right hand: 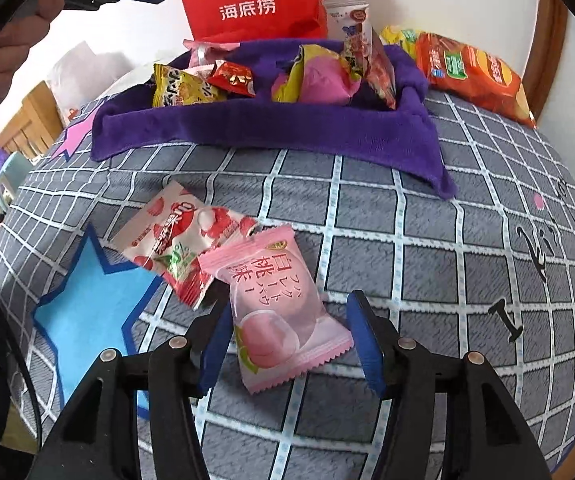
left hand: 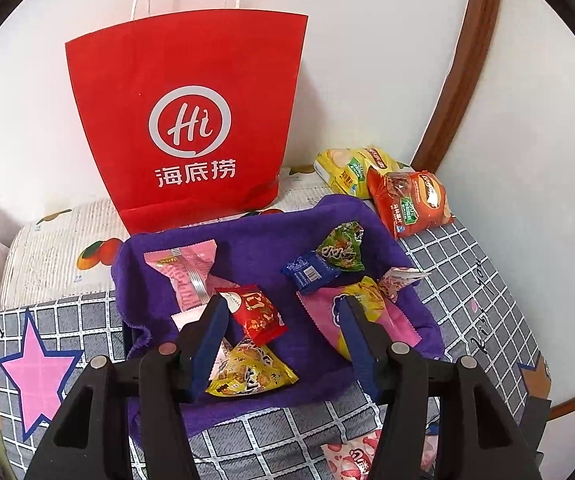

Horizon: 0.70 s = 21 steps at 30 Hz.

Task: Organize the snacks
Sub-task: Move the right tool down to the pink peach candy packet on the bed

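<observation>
Printed in white on the red paper bag (left hand: pixel 191 120), "Hi" and 海底捞 are read. The pink 白桃味 packet (right hand: pixel 275 312), seen only by the right wrist, is framed untouched by the released right claw (right hand: pixel 287 300) on checked bedding. The left claw (left hand: pixel 281 304), released, is held above the purple cloth basket (left hand: pixel 255 248).

Each gripper (left hand: pixel 281 312) has black plastic arms with round silver pivot pins. The fingers (right hand: pixel 361 332) carry blue pads.
</observation>
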### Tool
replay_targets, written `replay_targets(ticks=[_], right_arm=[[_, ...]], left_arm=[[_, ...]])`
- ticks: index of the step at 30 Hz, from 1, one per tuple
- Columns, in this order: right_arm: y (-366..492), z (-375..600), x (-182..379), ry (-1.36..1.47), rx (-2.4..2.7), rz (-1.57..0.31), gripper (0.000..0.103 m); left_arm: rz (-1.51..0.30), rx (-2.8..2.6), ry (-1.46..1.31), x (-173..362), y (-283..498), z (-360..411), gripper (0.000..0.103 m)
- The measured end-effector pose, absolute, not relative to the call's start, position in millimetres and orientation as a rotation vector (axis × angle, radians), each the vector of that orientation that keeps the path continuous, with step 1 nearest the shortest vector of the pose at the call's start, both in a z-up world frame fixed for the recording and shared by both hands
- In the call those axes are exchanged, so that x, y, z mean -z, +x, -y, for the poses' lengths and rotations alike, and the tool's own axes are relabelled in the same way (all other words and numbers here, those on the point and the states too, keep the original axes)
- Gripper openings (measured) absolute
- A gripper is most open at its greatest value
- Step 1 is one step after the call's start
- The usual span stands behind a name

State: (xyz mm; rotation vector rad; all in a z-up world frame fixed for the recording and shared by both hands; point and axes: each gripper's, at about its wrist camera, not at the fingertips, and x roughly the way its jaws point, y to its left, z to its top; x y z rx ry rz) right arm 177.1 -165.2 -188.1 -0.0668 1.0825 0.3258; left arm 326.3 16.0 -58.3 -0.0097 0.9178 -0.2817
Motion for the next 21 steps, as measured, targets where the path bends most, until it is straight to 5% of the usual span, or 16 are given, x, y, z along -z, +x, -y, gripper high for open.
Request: replay_targets(ticks=[8,21], right_arm=[[192,174,188,-0.078,-0.143,-0.987,0.049],[193,209,195,0.057,-0.093,-0.950,0.052]], left_arm=[[-0.916,0.276,-0.008,58,326,-16,0.055],[-0.952,0.223,0.028,70,319,-4,0.055]])
